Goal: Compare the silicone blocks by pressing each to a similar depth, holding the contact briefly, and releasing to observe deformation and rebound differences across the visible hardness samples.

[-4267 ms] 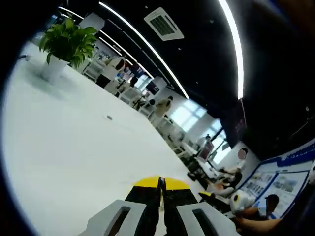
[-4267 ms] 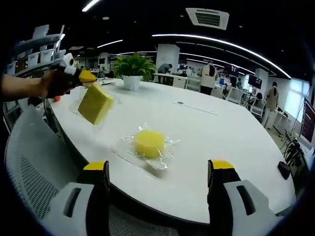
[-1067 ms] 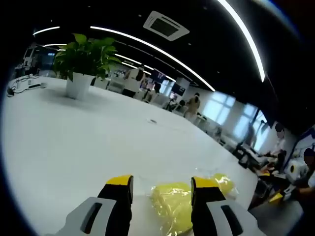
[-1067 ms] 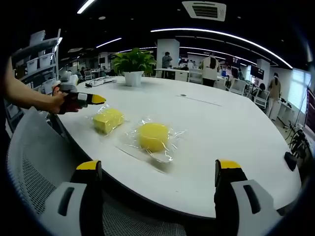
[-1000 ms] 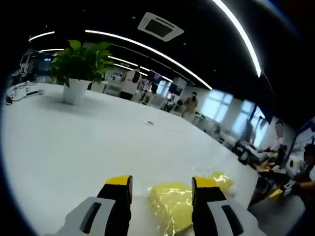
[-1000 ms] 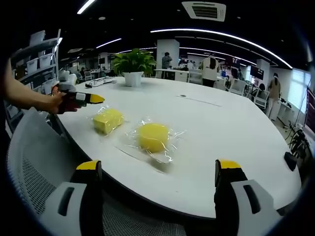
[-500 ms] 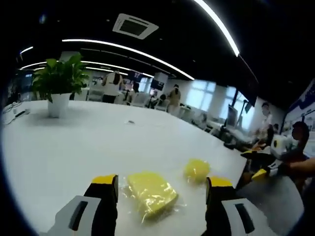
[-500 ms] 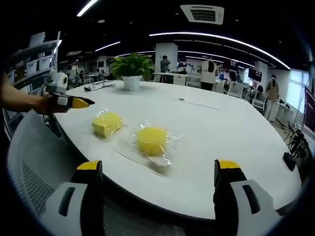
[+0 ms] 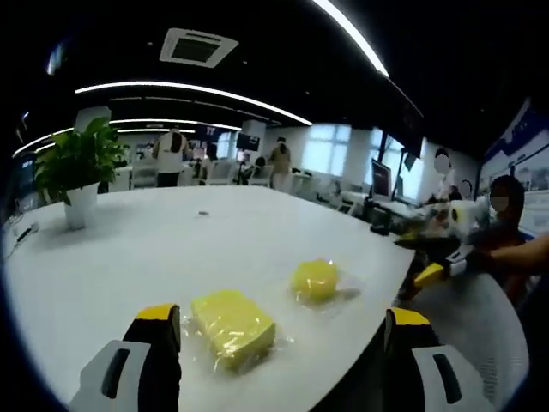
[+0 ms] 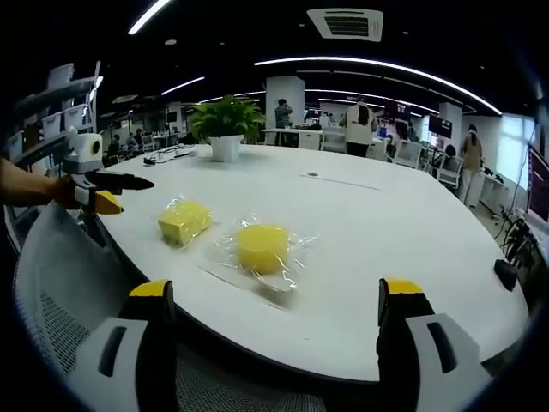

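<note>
Left gripper view alone shows seated people; both tools (image 9: 279, 356) (image 10: 274, 322) gape wide, holding nothing, off the blocks (image 10: 184, 221) (image 10: 262, 247).

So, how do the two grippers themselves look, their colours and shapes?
Both look alike. The right gripper has two black jaws with yellow tips, rising from pale grey bodies with dark slots. The left gripper has the same build. Seen from the right gripper view, it also carries a pale box on top.

Open-plan office, big white table (image 10: 412, 249) w/ potted plant (image 10: 226, 124), desks & monitors (image 9: 378, 178) behind, people standing, ceiling strip lights (image 10: 377, 67), AC vent (image 10: 347, 23)
</note>
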A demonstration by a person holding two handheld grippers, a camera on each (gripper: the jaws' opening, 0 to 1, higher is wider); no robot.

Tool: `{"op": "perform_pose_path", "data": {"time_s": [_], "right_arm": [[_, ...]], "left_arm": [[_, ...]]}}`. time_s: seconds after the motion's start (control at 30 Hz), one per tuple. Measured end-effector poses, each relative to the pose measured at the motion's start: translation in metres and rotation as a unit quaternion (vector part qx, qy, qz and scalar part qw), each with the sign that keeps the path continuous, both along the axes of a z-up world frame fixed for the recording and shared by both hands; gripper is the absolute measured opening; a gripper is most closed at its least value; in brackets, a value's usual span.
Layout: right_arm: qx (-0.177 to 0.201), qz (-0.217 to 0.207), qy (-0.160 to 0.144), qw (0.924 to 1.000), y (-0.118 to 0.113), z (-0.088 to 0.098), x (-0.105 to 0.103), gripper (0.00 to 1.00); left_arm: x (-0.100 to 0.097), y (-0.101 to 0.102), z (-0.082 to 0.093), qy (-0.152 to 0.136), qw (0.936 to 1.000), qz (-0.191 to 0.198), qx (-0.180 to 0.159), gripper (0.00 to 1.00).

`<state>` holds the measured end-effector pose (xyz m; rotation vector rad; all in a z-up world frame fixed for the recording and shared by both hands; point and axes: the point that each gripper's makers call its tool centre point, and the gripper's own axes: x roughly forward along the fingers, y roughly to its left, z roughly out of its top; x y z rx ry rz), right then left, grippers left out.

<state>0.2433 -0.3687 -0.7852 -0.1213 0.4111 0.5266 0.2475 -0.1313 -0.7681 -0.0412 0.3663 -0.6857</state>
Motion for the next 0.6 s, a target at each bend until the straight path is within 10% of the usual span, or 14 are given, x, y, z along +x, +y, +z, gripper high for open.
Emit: {"op": "perform_pose_path", "data": {"time_s": [0.6], "right_arm": [[0.0,-0.002,0.007,1.0,-0.003,-0.004,-0.001,0.93]], "left_arm": [[-0.017,-0.001,0.003,-0.019,0.9998,0.005,0.005,1.0]]}}
